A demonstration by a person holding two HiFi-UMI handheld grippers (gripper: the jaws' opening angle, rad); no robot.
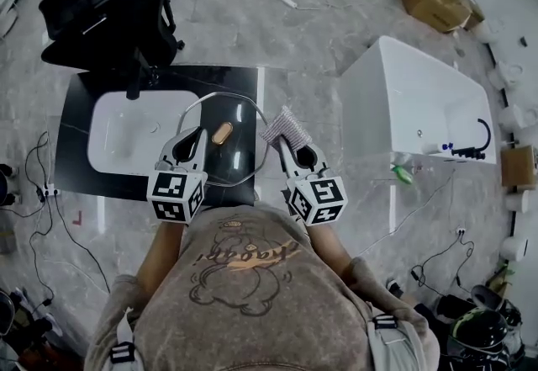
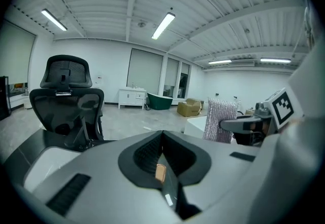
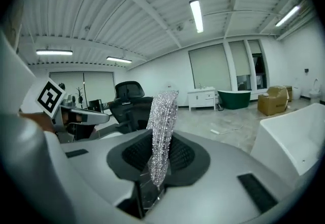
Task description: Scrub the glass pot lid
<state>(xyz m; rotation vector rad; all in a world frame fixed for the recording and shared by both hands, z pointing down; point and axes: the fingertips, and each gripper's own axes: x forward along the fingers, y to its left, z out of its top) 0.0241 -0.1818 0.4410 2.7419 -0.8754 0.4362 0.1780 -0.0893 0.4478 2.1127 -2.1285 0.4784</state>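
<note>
The left gripper (image 1: 192,142) is pressed together on the rim of the glass lid (image 1: 224,134), steadying it over the black tabletop (image 1: 84,180) beside the sink (image 1: 126,138). The right gripper (image 1: 296,151) pinches a silvery scrub cloth (image 1: 286,127) just beside the lid's rim, evidently to start scrubbing.

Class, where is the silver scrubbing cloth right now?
The cloth sits right of centre in the head view, pinched in the right gripper, beside the glass lid.

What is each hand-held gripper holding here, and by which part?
The left hand-held gripper clamps the glass pot lid by its rim. The right hand-held gripper pinches the silvery scrubbing cloth by its lower edge.
</note>
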